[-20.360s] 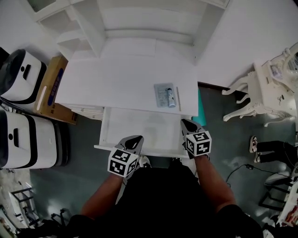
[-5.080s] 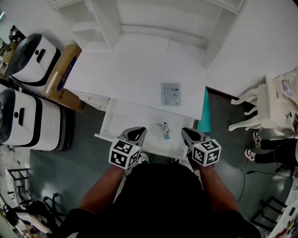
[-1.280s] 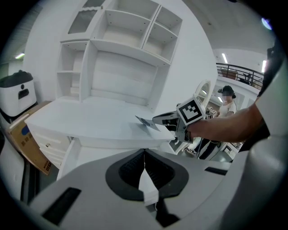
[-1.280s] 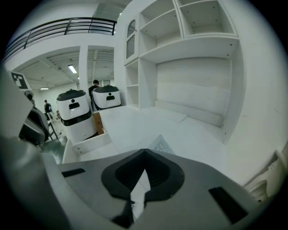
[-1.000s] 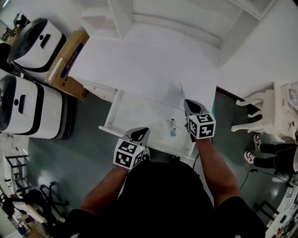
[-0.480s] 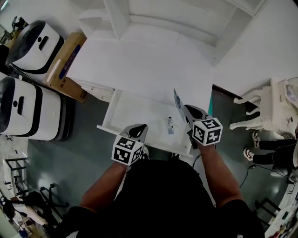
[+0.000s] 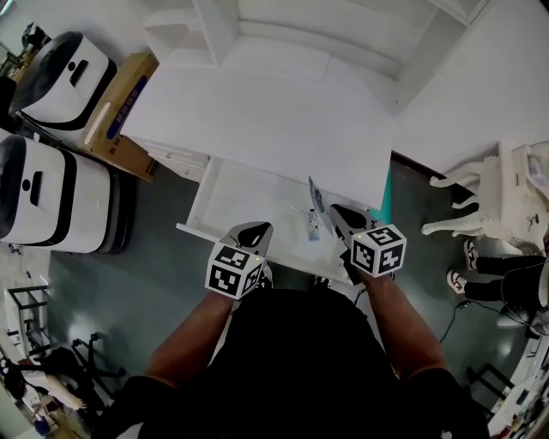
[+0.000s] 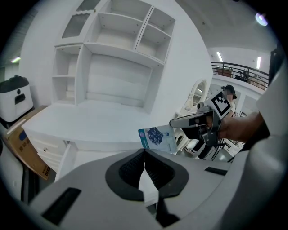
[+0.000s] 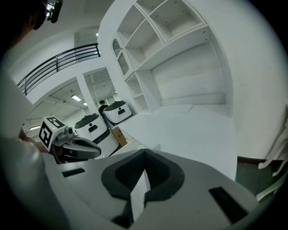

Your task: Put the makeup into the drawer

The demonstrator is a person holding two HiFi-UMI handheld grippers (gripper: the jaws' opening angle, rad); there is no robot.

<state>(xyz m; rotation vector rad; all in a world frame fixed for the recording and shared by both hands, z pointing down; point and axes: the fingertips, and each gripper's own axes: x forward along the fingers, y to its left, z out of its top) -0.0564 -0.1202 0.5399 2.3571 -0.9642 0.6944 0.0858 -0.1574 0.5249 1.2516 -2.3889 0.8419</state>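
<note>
My right gripper [image 7: 333,208] is shut on a flat blue-and-white makeup packet [image 7: 316,195] and holds it on edge above the right part of the open white drawer [image 7: 249,201]. The left gripper view shows that packet [image 8: 157,138] sticking out from the right gripper [image 8: 173,123]. Seen from the right gripper, the packet [image 9: 140,191] is edge-on between the pads. A small tube and a thin stick [image 7: 310,227] lie in the drawer just left of the packet. My left gripper [image 7: 255,227] hangs shut and empty at the drawer's front edge.
The white desk top [image 7: 257,120] carries a hutch of open shelves [image 7: 283,26] at the back. Two white machines [image 7: 39,206] and a cardboard box [image 7: 120,103] stand on the left. A white chair [image 7: 506,197] and a person's legs [image 7: 493,283] are on the right.
The right gripper has lifted the packet off the desk's right edge and carried it back and leftward over the drawer. The left gripper has stayed still.
</note>
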